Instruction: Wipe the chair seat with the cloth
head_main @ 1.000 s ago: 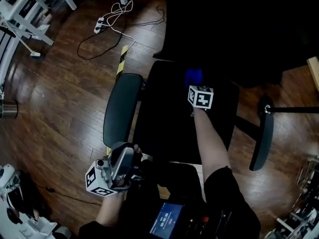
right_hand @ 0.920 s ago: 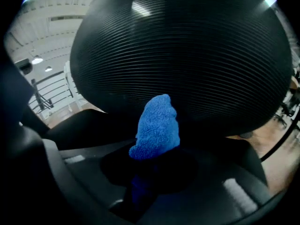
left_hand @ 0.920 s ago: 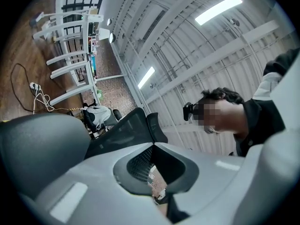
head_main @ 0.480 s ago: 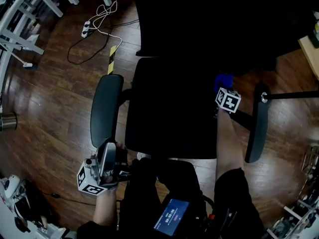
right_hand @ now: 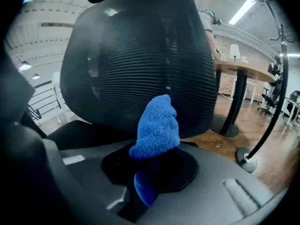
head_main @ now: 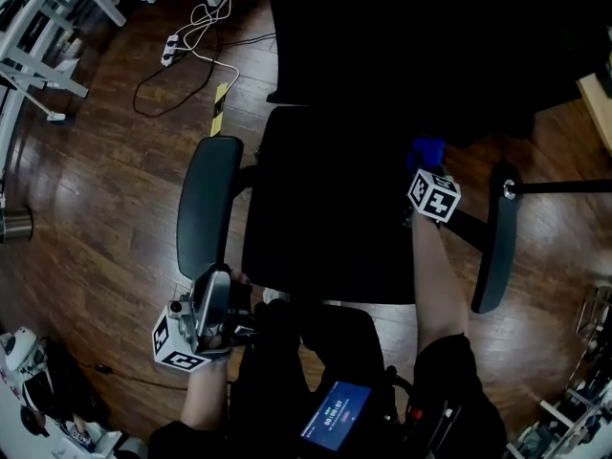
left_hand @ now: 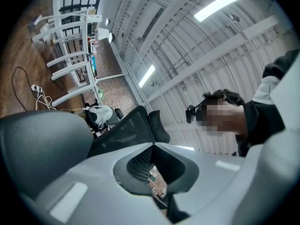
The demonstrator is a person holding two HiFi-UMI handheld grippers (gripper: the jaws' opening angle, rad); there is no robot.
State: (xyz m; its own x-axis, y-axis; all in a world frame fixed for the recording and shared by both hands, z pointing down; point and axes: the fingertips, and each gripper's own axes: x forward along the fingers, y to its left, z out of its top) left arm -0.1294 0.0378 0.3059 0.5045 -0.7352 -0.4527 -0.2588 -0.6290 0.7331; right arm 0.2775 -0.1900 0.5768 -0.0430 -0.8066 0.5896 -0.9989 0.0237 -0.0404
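The black chair seat (head_main: pixel 325 208) fills the middle of the head view, between a left armrest (head_main: pixel 206 204) and a right armrest (head_main: pixel 497 247). My right gripper (head_main: pixel 426 163) is at the seat's right back edge, shut on a blue cloth (head_main: pixel 427 149). In the right gripper view the cloth (right_hand: pixel 157 125) sticks up out of the shut jaws, in front of the mesh backrest (right_hand: pixel 136 55). My left gripper (head_main: pixel 212 304) is held off the seat's front left corner, near the armrest. It points upward at the ceiling, shut, with nothing in it.
A power strip with cables (head_main: pixel 172 54) and a yellow-black tape strip (head_main: pixel 219 106) lie on the wood floor behind the chair. White rack legs (head_main: pixel 48 27) stand at the far left, a metal can (head_main: pixel 14 226) at the left edge. A dark pole (head_main: pixel 564 186) lies at the right.
My right gripper has carried the blue cloth from the back middle of the seat to its right edge. The left gripper has stayed by the left armrest.
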